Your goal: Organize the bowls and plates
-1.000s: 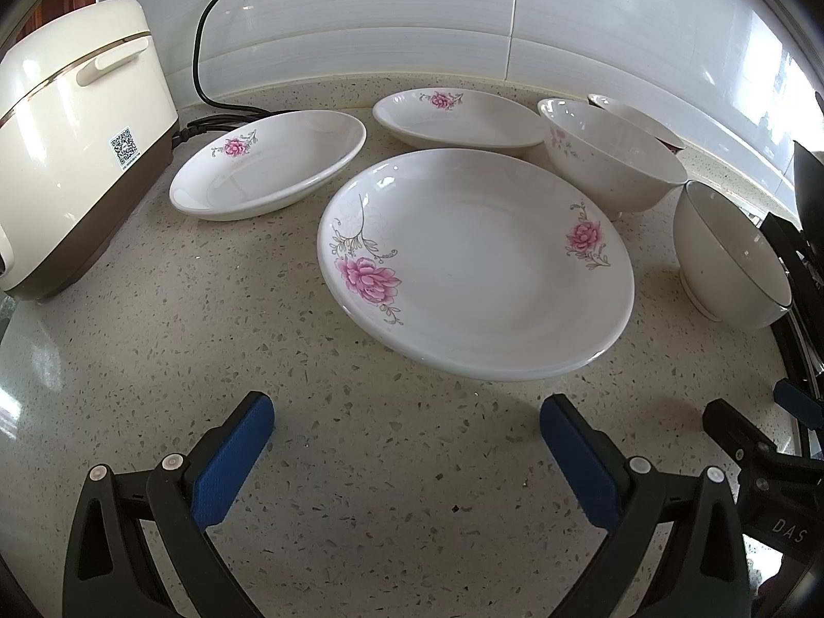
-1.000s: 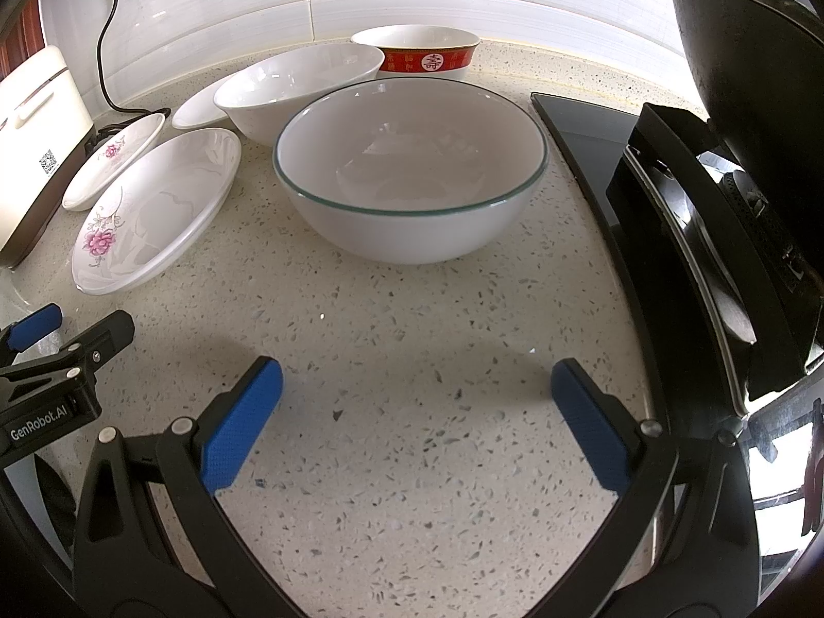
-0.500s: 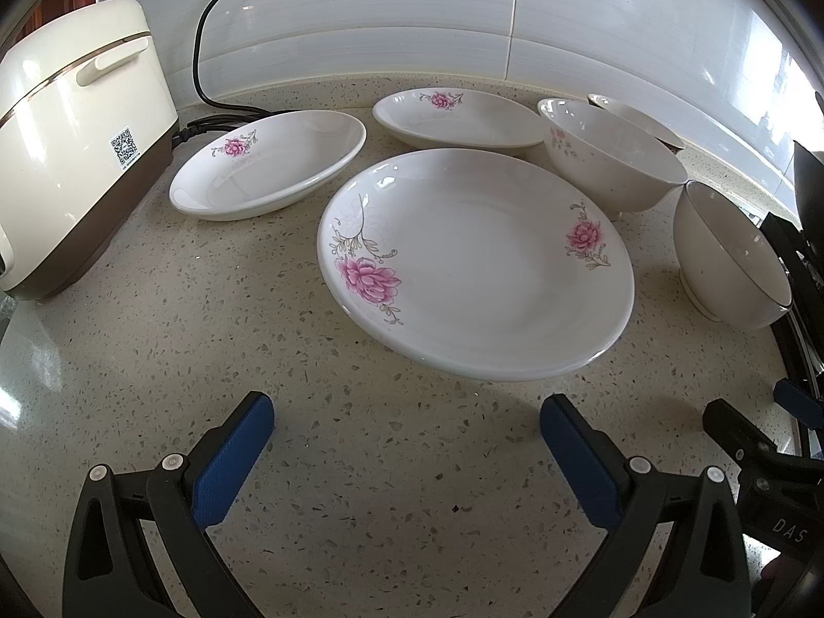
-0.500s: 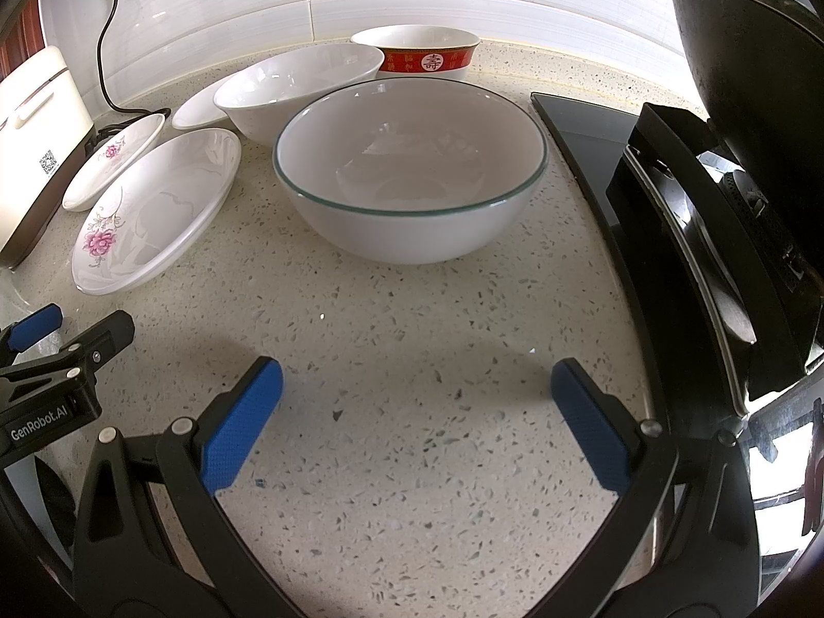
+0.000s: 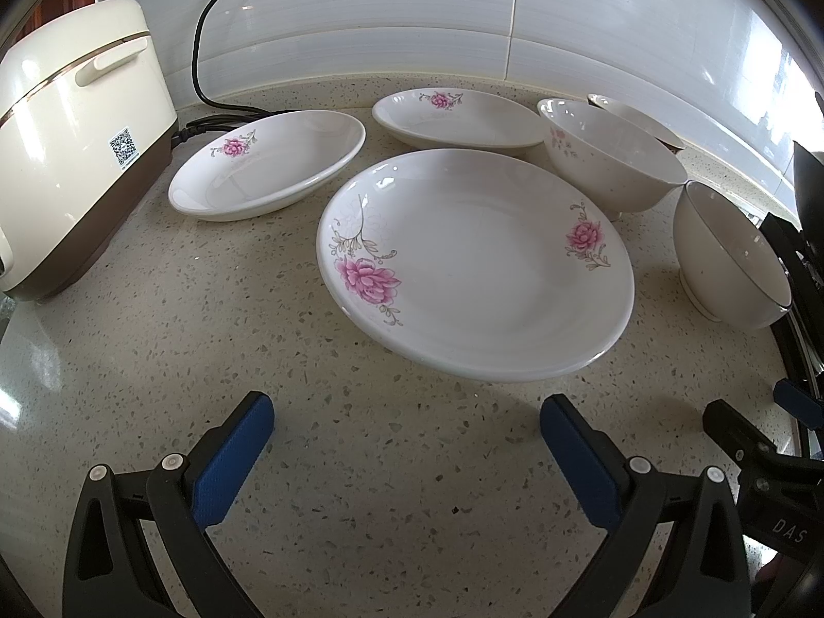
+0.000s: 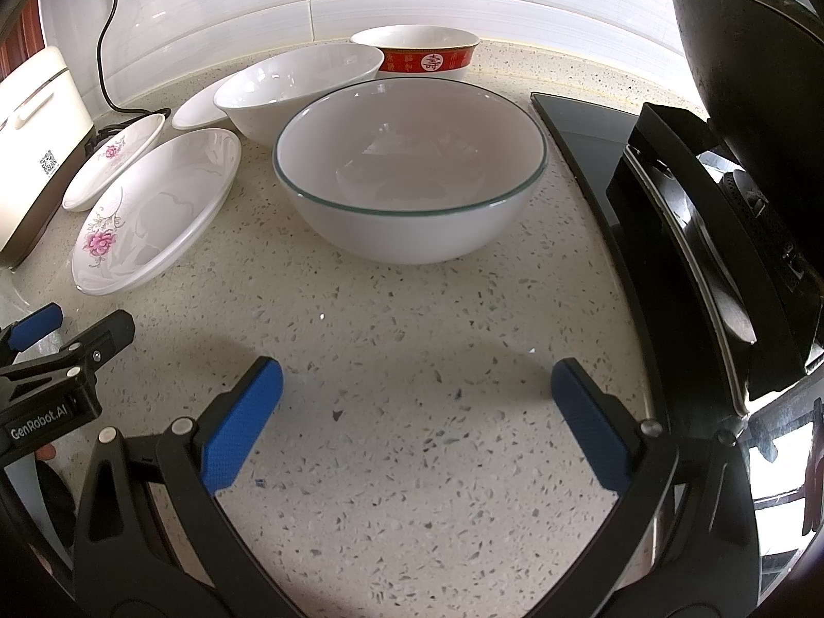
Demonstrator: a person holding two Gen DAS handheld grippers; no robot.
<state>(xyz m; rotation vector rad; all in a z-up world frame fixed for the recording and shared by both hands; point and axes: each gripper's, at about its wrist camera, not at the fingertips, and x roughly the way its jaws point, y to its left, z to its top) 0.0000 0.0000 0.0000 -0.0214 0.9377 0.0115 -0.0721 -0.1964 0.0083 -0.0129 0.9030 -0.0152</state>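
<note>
White floral plate (image 5: 479, 262) ahead of left claw (image 5: 407, 417).

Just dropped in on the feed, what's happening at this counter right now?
Nothing is being handled yet. The left gripper hangs open over the speckled counter, facing the large floral plate; two smaller floral plates lie apart behind it. The right gripper is also open and empty, facing the green-rimmed white bowl. A second white bowl and a red-banded bowl sit behind that. No dishes are stacked.
</note>
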